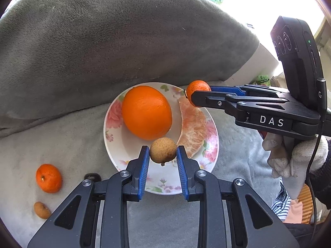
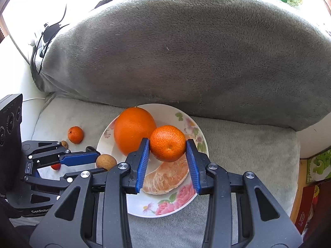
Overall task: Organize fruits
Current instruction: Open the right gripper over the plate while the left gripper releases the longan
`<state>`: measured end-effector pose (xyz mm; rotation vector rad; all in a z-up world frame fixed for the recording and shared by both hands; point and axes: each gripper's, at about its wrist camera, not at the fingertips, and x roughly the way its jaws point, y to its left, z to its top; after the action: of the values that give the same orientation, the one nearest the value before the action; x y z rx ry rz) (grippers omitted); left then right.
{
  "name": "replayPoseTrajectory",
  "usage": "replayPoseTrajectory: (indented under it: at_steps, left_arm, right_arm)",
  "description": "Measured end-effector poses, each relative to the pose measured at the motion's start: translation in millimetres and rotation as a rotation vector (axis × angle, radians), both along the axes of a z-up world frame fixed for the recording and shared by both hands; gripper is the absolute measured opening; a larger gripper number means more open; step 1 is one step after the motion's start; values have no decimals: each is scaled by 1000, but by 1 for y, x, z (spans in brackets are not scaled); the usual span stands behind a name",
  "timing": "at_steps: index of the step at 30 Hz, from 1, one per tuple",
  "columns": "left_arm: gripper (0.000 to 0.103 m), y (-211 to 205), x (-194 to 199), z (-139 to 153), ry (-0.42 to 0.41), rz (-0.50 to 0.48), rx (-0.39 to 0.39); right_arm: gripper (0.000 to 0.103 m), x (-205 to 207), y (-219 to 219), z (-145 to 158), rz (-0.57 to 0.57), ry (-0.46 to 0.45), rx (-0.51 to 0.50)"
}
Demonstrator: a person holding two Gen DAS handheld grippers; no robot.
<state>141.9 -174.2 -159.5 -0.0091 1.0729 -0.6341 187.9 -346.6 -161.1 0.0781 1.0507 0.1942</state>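
I hold both fruits above plate [image 2: 192, 124] — left gripper [image 1: 163, 157] jaws pinching brown longan [image 1: 163, 152], right gripper [image 2: 167, 159] jaws pinching mandarin [image 2: 167, 143]; plate directly below, left nearer rim.

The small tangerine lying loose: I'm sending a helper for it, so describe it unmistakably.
Find the floral plate on the grey blanket. Left of it, off the plate, lies the small tangerine, bright orange beside a dark chestnut-like fruit and a brown longan.

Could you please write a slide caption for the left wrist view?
Left gripper holds a small brown fruit above the floral plate beside the large orange.
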Motion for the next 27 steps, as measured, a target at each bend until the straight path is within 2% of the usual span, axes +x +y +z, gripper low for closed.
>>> replayPoseTrajectory:
  at_steps: [8, 10, 11, 12, 13, 14, 17, 27]
  left_arm:
    - [26, -12, 0, 3, -18, -14, 32]
    - [26, -15, 0, 3, -22, -12, 41]
    - [33, -15, 0, 4, -21, -9, 45]
    - [50, -15, 0, 4, -23, -1, 52]
    - [56, -14, 0, 5, -29, 4, 52]
    - [62, -14, 0, 7, -34, 6, 50]
    - [69, -14, 1, 7, -41, 19, 79]
    - [69, -10, -1, 10, -48, 25, 81]
  right_arm:
    - [39, 2, 1, -2, -6, -2, -15]
    - [46, 2, 1, -1, -8, -7, -14]
    - [57, 2, 2, 0, -10, -15, -18]
    - [64, 2, 2, 2, -14, -24, -22]
    - [66, 2, 2, 4, -16, -29, -25]
    - [68, 2, 2, 5, -18, -31, -28]
    - [74, 3, 2, 6, -27, -27, -40]
    - [75, -2, 3, 9, -45, -28, -27]
